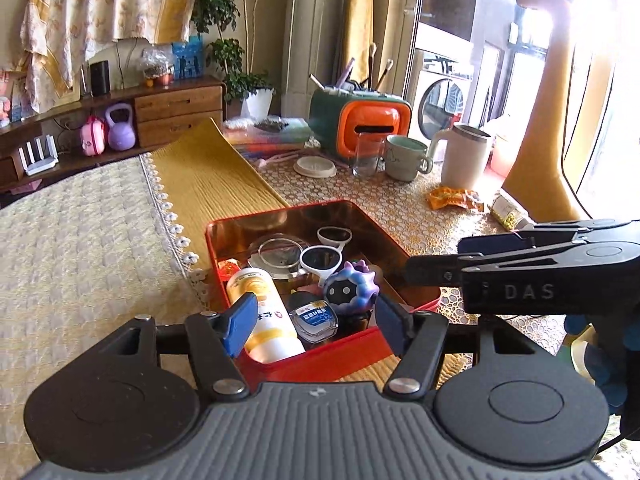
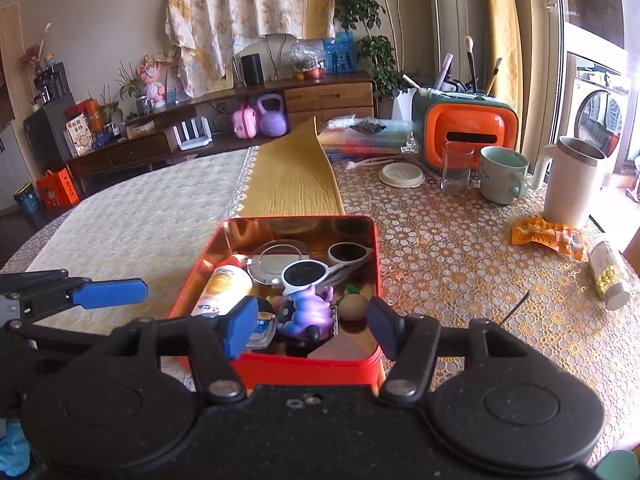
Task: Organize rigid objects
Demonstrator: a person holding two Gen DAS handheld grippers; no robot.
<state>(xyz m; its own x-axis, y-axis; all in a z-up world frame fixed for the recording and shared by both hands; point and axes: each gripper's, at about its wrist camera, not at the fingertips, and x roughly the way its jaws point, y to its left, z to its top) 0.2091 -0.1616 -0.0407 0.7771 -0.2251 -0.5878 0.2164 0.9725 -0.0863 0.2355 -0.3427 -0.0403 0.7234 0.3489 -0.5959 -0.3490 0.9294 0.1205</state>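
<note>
So from the left wrist, the left gripper [image 1: 316, 322] hangs released and empty over the red tin's [image 1: 320, 360] near rim, everything already inside (looks like a wrap-up step). From the right wrist, the right gripper [image 2: 312, 330] is released too; next it needs another loose item, with plenty of open tablecloth [image 2: 460, 260] to the right.

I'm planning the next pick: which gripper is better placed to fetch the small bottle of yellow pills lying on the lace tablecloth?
Right gripper: the pill bottle lies on its side; both grippers are open and empty.

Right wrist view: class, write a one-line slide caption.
Open right claw hovers over a red tin packed with white sunglasses, a purple toy and a bottle.
</note>
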